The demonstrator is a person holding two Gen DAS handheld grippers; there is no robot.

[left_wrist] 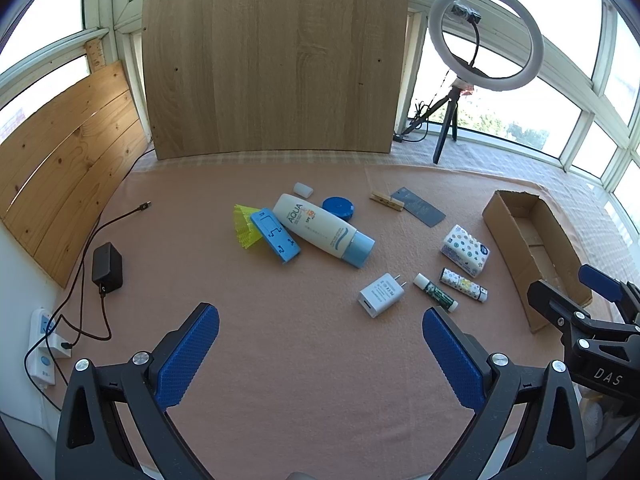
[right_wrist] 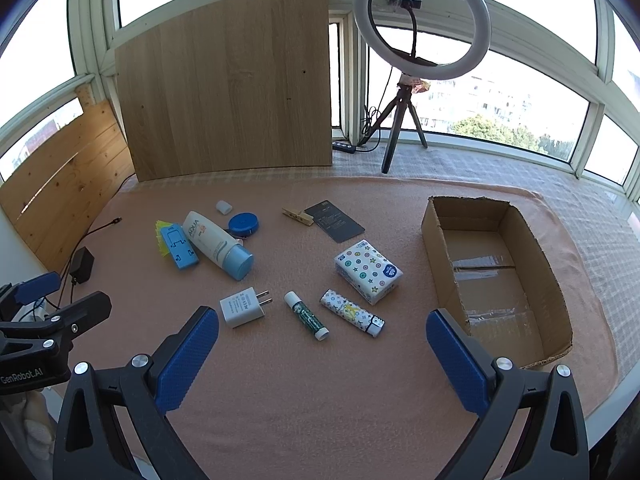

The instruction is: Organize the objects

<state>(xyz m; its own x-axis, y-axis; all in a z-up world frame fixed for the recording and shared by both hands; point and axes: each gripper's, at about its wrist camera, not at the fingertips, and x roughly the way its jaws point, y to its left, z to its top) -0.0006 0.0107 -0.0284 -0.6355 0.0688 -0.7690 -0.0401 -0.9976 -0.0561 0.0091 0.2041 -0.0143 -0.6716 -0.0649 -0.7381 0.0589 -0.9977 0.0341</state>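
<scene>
We hold our left gripper point(left_wrist: 320, 354) and our right gripper point(right_wrist: 322, 356) low over the pink cloth point(right_wrist: 320, 400). Both have their blue fingers spread wide, and nothing is between them.

The cardboard box point(right_wrist: 554, 292) sits on the right side of the cloth with its top open. Inside we see only its taped floor.

The small things lie on the cloth to the left of the box. Nearest to us are the white charger plug point(right_wrist: 242, 306), the green lip balm point(right_wrist: 306, 315) and the patterned lighter point(right_wrist: 352, 313), side by side but apart. Just behind the lighter is the tissue pack point(right_wrist: 368, 271). Farther back are the dark card point(right_wrist: 334, 221) and the wooden clothespin point(right_wrist: 298, 216), which touch. On the left, the sunscreen tube point(right_wrist: 218, 245) lies beside the blue phone stand point(right_wrist: 179, 252), which rests on a yellow thing point(right_wrist: 162, 240). The blue round tin point(right_wrist: 244, 225) is just behind the tube, and a small white cap point(right_wrist: 224, 207) lies behind it.

Far back stand a wooden board point(right_wrist: 228, 80) and a ring light point(right_wrist: 422, 20). A black adapter point(left_wrist: 107, 267) with cords lies at the left edge.
</scene>
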